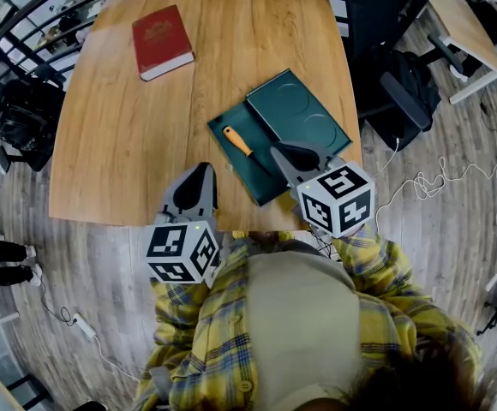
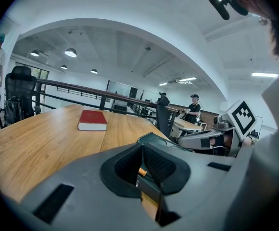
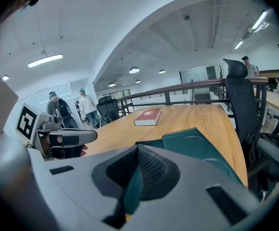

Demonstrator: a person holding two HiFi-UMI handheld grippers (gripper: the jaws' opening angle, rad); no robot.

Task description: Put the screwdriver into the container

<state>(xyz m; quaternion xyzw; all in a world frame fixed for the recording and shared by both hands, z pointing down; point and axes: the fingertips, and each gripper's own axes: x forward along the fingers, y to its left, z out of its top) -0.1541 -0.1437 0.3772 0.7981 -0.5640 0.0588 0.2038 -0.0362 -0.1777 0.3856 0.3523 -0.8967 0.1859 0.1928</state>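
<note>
Head view: yellow plaid shirt (image 1: pixel 317 315) sat nearest the lens, both marker cubes just above it. The left gripper (image 1: pixel 203 169) was over the table's (image 1: pixel 120 144) near edge, jaws pinched together with nothing in them. The right gripper (image 1: pixel 277 150) was over the dark green container (image 1: pixel 231 165), its jaws likewise together and empty. The screwdriver (image 1: pixel 238 141) lay inside the container, orange handle pointing away from the person, just left of the right gripper's tip and not touching it. A teal panel (image 1: pixel 300 114) with two round recesses covered the container's far half. A red book (image 1: pixel 162 41) lay well apart at the far left of the table.

Left gripper view: pads met at the tip. A sliver of orange handle (image 2: pixel 142 172) showed through the slot behind them. The book (image 2: pixel 92 120) lay ahead and the right gripper off to the right.

Right gripper view: pads were together, with only teal visible through the slot. The container (image 3: pixel 197 143) was directly ahead, the book (image 3: pixel 147 117) beyond it and the left gripper (image 3: pixel 67 137) to the left.
</note>
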